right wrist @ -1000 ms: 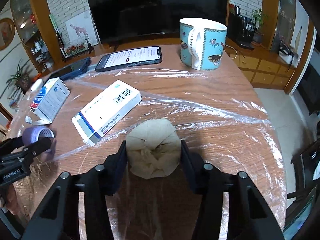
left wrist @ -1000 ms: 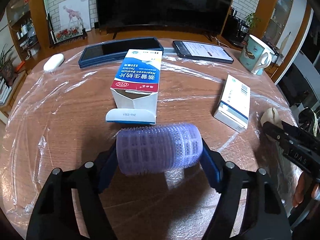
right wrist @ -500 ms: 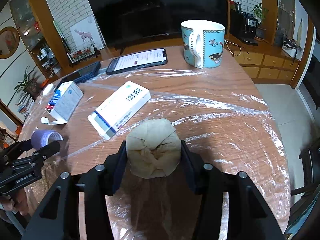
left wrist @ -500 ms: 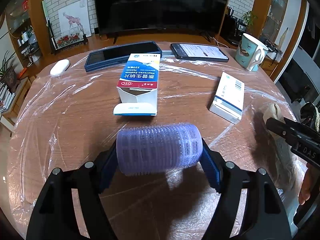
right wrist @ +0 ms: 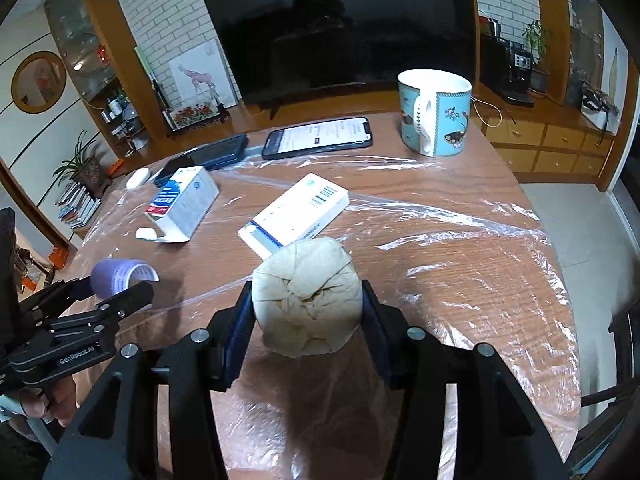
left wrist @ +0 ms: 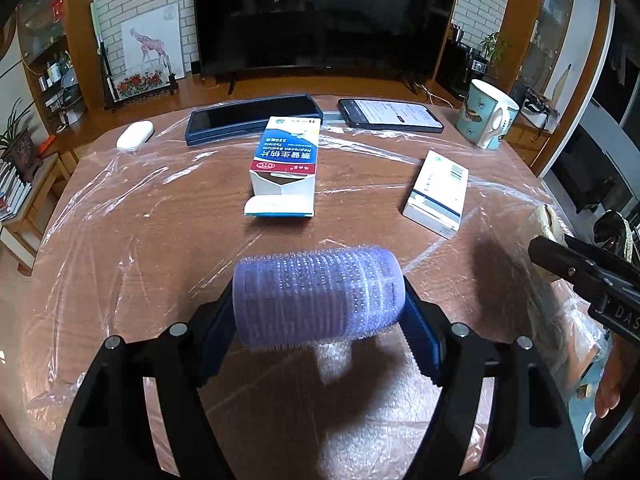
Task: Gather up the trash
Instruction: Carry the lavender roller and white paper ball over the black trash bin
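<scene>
My left gripper (left wrist: pixel 320 312) fills the bottom of the left wrist view, pinching a purple hair roller (left wrist: pixel 318 294) crosswise between its blue pads, lifted above the table (left wrist: pixel 120 240). The table is round, brown wood, covered with wrinkled clear plastic film (left wrist: pixel 100 208).

Above the roller, in the middle of the frame, lies an opened medicine box (left wrist: pixel 285 166) with a red and blue label, its flap folded out toward me. To the right of centre lies a second, closed white box (left wrist: pixel 438 194). Along the far edge sit a dark tablet (left wrist: pixel 252 118), a lit phone (left wrist: pixel 390 115) and, at upper right, a turquoise mug (left wrist: pixel 486 120). A small white case (left wrist: pixel 135 134), possibly for earbuds, rests at upper left.

In the right wrist view, my right gripper (right wrist: pixel 307 308) sits at bottom centre, clamped on a crumpled beige paper ball (right wrist: pixel 306 302), held above the film. The closed box lies just behind it in the frame.
</scene>
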A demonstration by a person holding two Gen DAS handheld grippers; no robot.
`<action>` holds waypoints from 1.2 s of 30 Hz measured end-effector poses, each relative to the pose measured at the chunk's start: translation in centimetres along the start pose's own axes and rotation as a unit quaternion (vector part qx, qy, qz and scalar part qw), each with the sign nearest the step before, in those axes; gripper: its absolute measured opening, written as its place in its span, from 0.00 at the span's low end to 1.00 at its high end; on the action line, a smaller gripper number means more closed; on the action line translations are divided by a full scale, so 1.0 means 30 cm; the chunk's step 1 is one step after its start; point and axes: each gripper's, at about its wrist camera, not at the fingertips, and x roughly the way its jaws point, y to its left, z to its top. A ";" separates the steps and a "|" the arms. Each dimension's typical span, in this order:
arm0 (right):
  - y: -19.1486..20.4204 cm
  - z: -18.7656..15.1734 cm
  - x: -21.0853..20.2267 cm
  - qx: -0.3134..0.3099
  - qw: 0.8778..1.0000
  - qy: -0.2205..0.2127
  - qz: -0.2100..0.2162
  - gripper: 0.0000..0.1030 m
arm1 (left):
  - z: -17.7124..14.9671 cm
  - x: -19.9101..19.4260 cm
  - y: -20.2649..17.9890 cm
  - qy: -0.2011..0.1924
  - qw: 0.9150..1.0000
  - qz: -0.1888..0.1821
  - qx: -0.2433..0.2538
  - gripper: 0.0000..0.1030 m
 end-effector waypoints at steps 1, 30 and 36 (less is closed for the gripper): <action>0.005 -0.005 -0.007 -0.002 1.000 -0.001 0.001 0.48 | -0.003 -0.006 0.000 -0.001 1.000 0.000 0.000 0.73; 0.069 -0.167 -0.230 -0.022 0.999 -0.008 0.045 0.48 | -0.156 -0.223 -0.041 -0.031 0.999 0.002 0.019 0.73; 0.090 -0.209 -0.263 -0.027 0.998 -0.004 0.056 0.48 | -0.189 -0.255 -0.051 -0.035 0.999 0.001 0.024 0.73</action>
